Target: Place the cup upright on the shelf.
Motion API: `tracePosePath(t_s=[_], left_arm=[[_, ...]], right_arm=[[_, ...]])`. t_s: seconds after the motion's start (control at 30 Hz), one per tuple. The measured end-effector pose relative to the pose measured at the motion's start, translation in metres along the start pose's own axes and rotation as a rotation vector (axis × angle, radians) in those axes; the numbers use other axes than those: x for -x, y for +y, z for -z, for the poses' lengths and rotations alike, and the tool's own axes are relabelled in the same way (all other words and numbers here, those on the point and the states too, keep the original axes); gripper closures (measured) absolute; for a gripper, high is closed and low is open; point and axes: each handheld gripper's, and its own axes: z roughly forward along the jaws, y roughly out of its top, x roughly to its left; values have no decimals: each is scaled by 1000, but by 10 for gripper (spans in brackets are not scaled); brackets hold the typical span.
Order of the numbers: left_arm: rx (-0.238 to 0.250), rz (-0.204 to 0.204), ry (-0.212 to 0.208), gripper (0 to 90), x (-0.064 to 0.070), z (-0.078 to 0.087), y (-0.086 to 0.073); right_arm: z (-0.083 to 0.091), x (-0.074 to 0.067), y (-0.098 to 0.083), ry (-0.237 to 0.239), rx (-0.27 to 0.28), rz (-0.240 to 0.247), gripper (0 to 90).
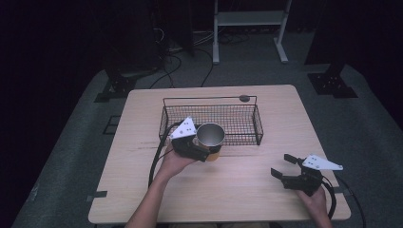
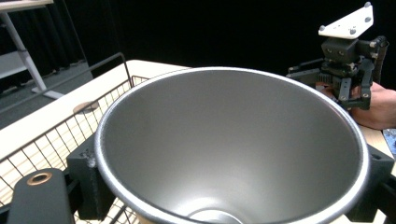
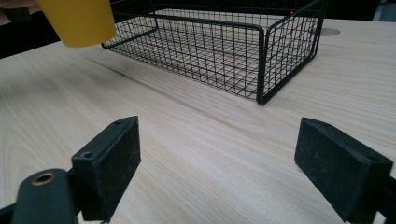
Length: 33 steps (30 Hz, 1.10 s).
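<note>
High view first: we see the left gripper [image 1: 202, 145] clamped on a steel-lined yellow cup [image 1: 210, 137], its jaws on either side of the cup, lifted at the wire basket's [image 1: 237, 124] near rim. Our right gripper [image 1: 284, 167] rests low on the pale wooden desk [image 1: 247, 185], jaws wide apart. Dark curtains and grey carpet [image 1: 361, 123] surround us.

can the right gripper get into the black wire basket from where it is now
Probably yes. The right gripper is open and holds nothing, with bare wooden table between it and the black wire basket. The basket is open-topped, and the metal cup with the yellow outside sits at its far left front edge.
</note>
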Motion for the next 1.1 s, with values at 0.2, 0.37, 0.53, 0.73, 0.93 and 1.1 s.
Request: tracePosePath(t_s=[0.2,0.37,0.53,0.73,0.93,1.1], left_arm=[[6,-13,7,122,-4,-1,8],[9,-6,5,122,-9,-1,11],[20,2,8,122,-16,0,15],[20,4,13,122,-26,0,22],[11,10,19,122,-35,-2,26],[9,16,25,122,-41,-5,29]], right_arm=[[0,0,0,1,1,2,134],[0,0,0,1,1,1,134],[0,0,0,1,0,-2,134],[0,0,0,1,0,-3,134],[0,0,0,1,1,-1,134],[0,0,0,2,1,1,134]])
